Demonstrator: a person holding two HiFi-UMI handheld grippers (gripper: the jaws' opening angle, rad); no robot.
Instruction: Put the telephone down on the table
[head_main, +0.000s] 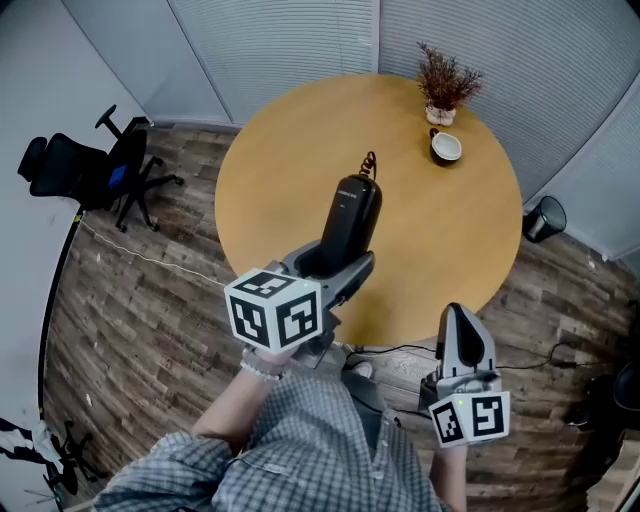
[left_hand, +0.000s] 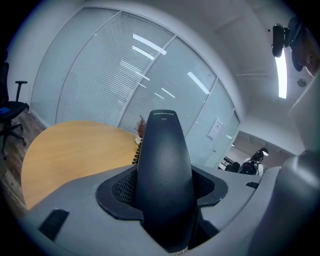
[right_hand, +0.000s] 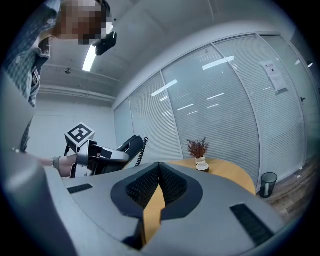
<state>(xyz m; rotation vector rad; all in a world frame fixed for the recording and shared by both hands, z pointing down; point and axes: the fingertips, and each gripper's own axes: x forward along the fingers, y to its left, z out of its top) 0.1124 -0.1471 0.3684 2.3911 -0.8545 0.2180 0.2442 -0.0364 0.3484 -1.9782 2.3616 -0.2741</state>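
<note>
A black telephone handset (head_main: 352, 215) is held up over the round wooden table (head_main: 290, 140), with my left gripper (head_main: 335, 262) shut on its lower half. Its coiled cord (head_main: 371, 162) hangs from the far end. The left gripper view shows the handset (left_hand: 164, 170) standing between the jaws, which press on both its sides. My right gripper (head_main: 460, 322) is lower, off the table's near edge, shut with nothing in it. Its fingertips meet in the right gripper view (right_hand: 159, 166), where the handset (right_hand: 131, 146) and the left gripper (right_hand: 102, 152) also appear at left.
A small potted dried plant (head_main: 446, 85) and a cup on a saucer (head_main: 446, 147) stand at the table's far right. A black office chair (head_main: 95, 165) is on the floor at left, a dark bin (head_main: 545, 218) at right. A cable (head_main: 500, 358) runs over the floor.
</note>
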